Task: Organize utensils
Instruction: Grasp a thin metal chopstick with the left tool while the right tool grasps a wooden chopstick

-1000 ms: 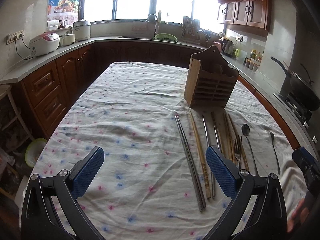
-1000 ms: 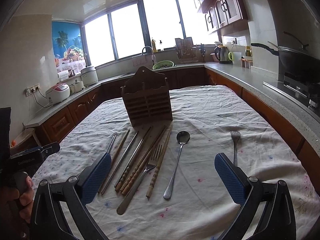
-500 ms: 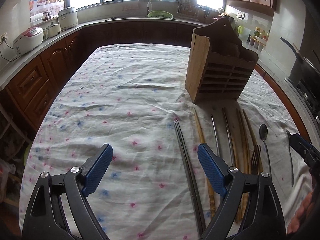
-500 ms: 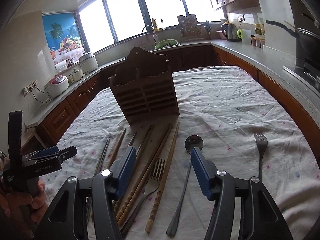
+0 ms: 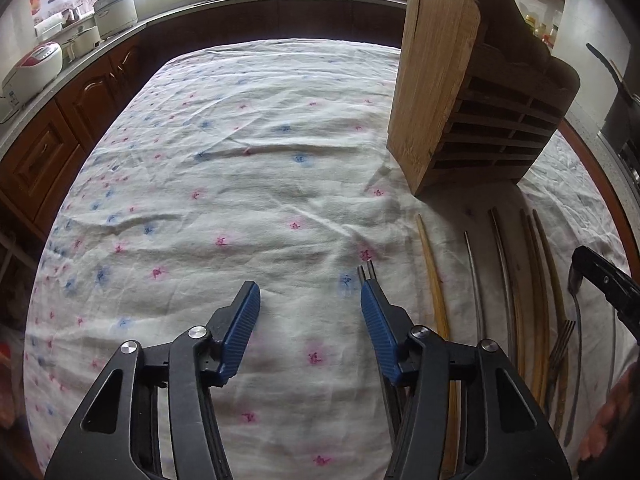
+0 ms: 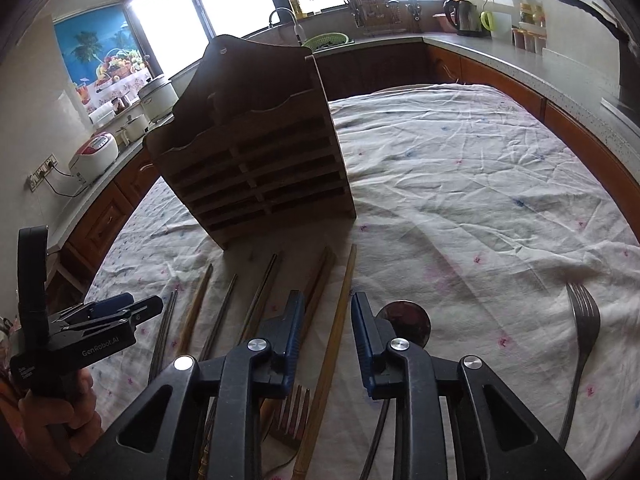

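Note:
A wooden utensil holder (image 5: 472, 92) (image 6: 260, 160) stands on the flowered tablecloth (image 5: 240, 160). In front of it lie several chopsticks, wooden (image 5: 432, 280) (image 6: 332, 344) and metal (image 5: 502, 276) (image 6: 218, 320), two forks (image 6: 580, 344) (image 5: 558, 356) and a spoon (image 6: 404, 320). My left gripper (image 5: 310, 312) is open and empty, low over the cloth, its right finger over a metal chopstick pair (image 5: 368, 270). My right gripper (image 6: 326, 328) is partly closed and empty, its jaws astride a wooden chopstick, the spoon just right of it.
Kitchen counters with brown cabinets (image 5: 44, 136) ring the table. Rice cookers (image 6: 94, 156) stand on the left counter, a kettle (image 6: 466, 16) and a wok (image 6: 628, 52) on the right. The left gripper shows in the right wrist view (image 6: 92, 320).
Both grippers have moved forward and down toward the utensils. The right gripper's jaws have narrowed from wide open. The left gripper's jaws have also narrowed somewhat.

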Tool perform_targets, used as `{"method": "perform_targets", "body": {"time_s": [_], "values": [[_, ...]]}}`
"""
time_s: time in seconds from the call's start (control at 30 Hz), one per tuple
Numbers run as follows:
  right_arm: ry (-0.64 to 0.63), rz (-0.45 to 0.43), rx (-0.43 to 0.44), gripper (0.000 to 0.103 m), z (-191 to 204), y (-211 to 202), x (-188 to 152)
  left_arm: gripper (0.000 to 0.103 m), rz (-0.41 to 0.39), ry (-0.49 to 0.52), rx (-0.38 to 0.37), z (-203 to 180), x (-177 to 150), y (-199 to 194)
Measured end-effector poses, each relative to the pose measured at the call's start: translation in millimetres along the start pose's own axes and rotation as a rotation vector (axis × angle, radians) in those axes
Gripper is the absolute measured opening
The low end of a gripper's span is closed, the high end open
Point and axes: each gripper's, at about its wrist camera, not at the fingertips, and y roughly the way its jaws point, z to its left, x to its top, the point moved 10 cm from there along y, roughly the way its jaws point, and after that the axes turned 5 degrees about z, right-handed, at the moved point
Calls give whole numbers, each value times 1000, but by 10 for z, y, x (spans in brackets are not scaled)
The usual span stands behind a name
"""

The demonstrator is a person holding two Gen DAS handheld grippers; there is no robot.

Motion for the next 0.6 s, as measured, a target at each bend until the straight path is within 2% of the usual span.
{"method": "perform_targets", "body": {"time_s": [0.1, 0.2, 0.3, 0.47, 0.6], "values": [[2, 24, -1, 22, -30, 111, 10, 53, -1, 8, 6, -8, 17, 5], [-2, 49, -6, 21, -44, 212, 14, 52, 25, 21, -34, -91, 14, 18], [3, 64, -9, 19, -69, 278, 27, 50, 33, 51, -9, -128, -3, 49], [8, 78, -5, 17, -98, 330, 43, 39, 27, 51, -9, -65, -29, 21], [2, 91, 0, 15, -77, 404, 58, 39, 34, 82, 6, -109, -15, 36]]}}
